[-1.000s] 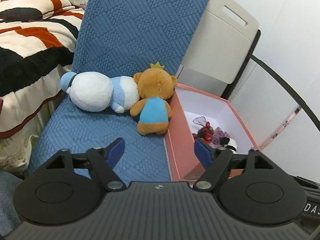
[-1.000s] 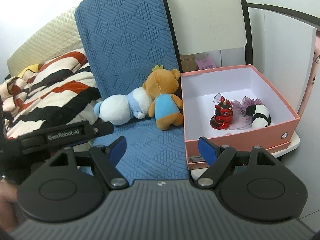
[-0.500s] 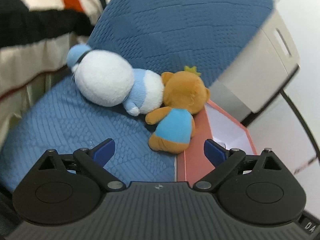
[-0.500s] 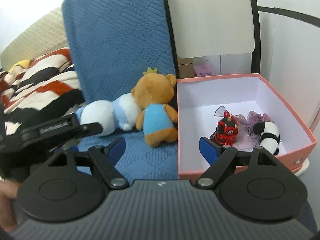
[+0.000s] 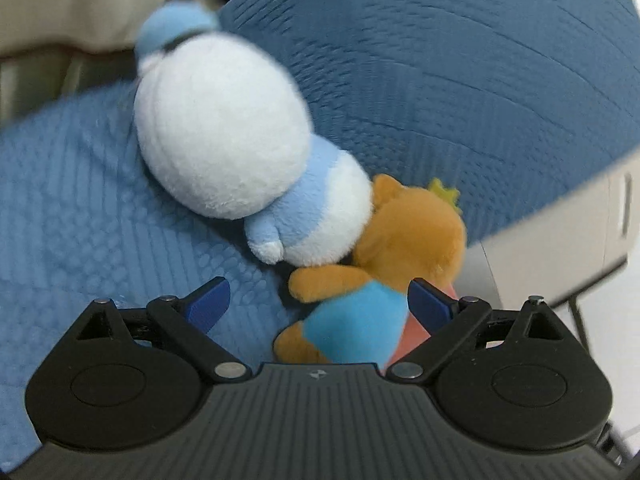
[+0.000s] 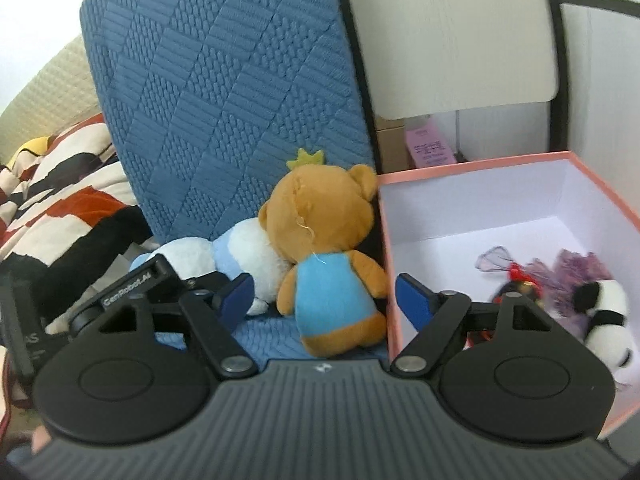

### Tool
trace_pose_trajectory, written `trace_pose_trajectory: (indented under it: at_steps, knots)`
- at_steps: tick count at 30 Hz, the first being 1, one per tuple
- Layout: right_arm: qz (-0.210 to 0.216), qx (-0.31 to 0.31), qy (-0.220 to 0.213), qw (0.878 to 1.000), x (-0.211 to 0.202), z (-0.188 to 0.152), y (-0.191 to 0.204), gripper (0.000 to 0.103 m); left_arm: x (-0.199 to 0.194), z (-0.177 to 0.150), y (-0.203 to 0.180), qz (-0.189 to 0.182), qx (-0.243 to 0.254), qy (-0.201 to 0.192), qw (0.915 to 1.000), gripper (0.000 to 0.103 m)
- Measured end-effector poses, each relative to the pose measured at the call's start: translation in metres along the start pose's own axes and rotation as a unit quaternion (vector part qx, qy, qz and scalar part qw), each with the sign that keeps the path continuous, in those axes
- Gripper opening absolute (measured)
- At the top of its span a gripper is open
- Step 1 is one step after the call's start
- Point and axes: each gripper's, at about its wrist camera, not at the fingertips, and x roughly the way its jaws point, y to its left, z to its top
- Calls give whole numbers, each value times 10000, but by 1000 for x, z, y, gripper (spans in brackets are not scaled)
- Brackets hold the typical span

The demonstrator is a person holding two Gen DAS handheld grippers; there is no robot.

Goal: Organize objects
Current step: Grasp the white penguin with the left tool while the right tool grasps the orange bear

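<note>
A brown bear point(image 5: 408, 236) in a blue shirt and a white-and-light-blue plush point(image 5: 224, 140) lie together on the blue chair seat point(image 5: 80, 220). My left gripper point(image 5: 318, 294) hovers just short of them, open wide, with the bear's body between its blue pads but untouched. In the right wrist view the bear point(image 6: 320, 216) leans against the pink box point(image 6: 472, 166). My right gripper point(image 6: 324, 292) frames the bear's back; its jaws are closing slightly and the pads are not on it. The left gripper's casing point(image 6: 136, 280) shows beside the white plush point(image 6: 244, 252).
Inside the box lie a panda plush point(image 6: 604, 312), a red figure point(image 6: 516, 284) and a purple gauzy item point(image 6: 576, 268). A striped blanket point(image 6: 60, 200) covers the bed at left. A white folding chair back point(image 6: 460, 40) stands behind the box.
Both grippers came down and closer to the two plush toys. The left jaws widened and its view rolled, so the box slid nearly out of it. The toys have not moved.
</note>
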Motion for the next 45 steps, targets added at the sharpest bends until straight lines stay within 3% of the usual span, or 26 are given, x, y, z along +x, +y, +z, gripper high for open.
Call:
trace_pose_trajectory:
  at_steps: [7, 14, 20, 24, 35, 42, 45]
  knots:
    - [-133, -311, 251, 9991, 40, 9, 9, 70, 39, 12, 6, -319, -422, -69, 9986, 97]
    - [-201, -623, 575, 9962, 80, 18, 16, 66, 73, 18, 13, -738, -1023, -177, 9919, 96]
    - [-577, -1148, 651, 9896, 105, 20, 24, 65, 84, 18, 22, -761, -1365, -383, 9870, 96]
    - [-483, -1005, 840, 9902, 119, 21, 22, 65, 89, 16, 26, -781, -1609, -474, 9827, 96]
    - [-837, -1539, 776, 9815, 141, 15, 38, 65, 111, 14, 21, -557, -1965, -900, 9748, 97]
    - [-688, -1188, 837, 9870, 148, 17, 32, 66, 129, 16, 16, -733, -2188, -929, 9686, 97]
    - [-672, -1157, 787, 9879, 148, 16, 32, 60, 132, 16, 12, -725, -2178, -945, 9687, 97]
